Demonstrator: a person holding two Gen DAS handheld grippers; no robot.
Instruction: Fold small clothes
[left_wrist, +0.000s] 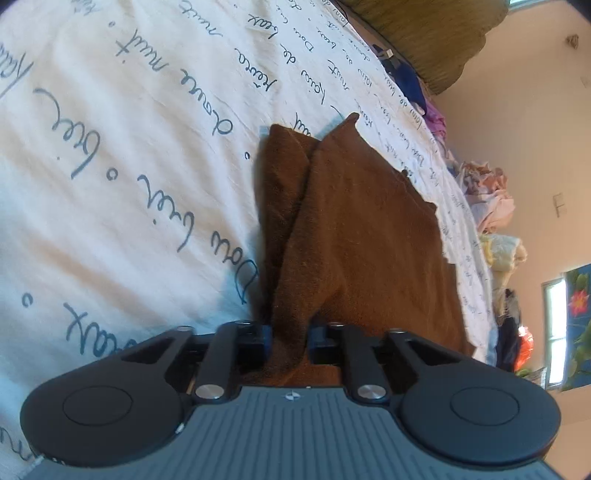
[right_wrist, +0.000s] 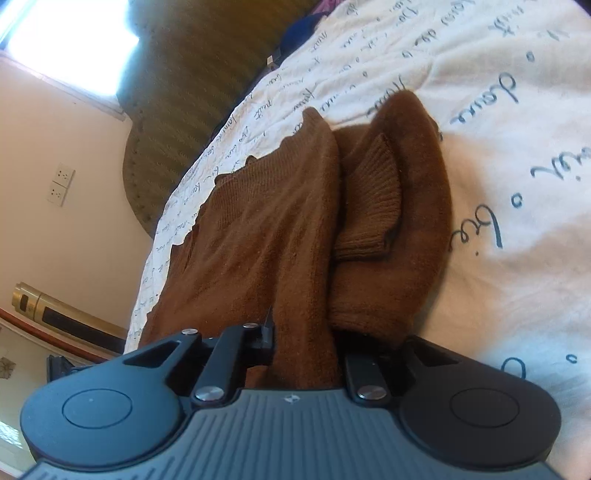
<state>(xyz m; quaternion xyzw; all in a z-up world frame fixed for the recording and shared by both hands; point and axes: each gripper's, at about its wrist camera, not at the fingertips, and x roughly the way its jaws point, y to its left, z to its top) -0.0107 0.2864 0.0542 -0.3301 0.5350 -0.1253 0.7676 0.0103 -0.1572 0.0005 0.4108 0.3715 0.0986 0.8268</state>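
Sweater (left_wrist: 347, 229) lies on the bed (left_wrist: 122, 155); my left hand-held gripper (left_wrist: 290, 341) and right hand-held gripper (right_wrist: 306, 347) each pinch its cloth.

Both cameras sit just behind their tools and look forward along the fingers, very close to the brown sweater (left_wrist: 354, 229) on the bed (left_wrist: 129, 147). The left view is tilted, the bed falling left and a wall (left_wrist: 535, 147) to its right. The right view tilts the other way, its wall (right_wrist: 66, 147) on the left. Both views share the sweater and the lettered sheet.
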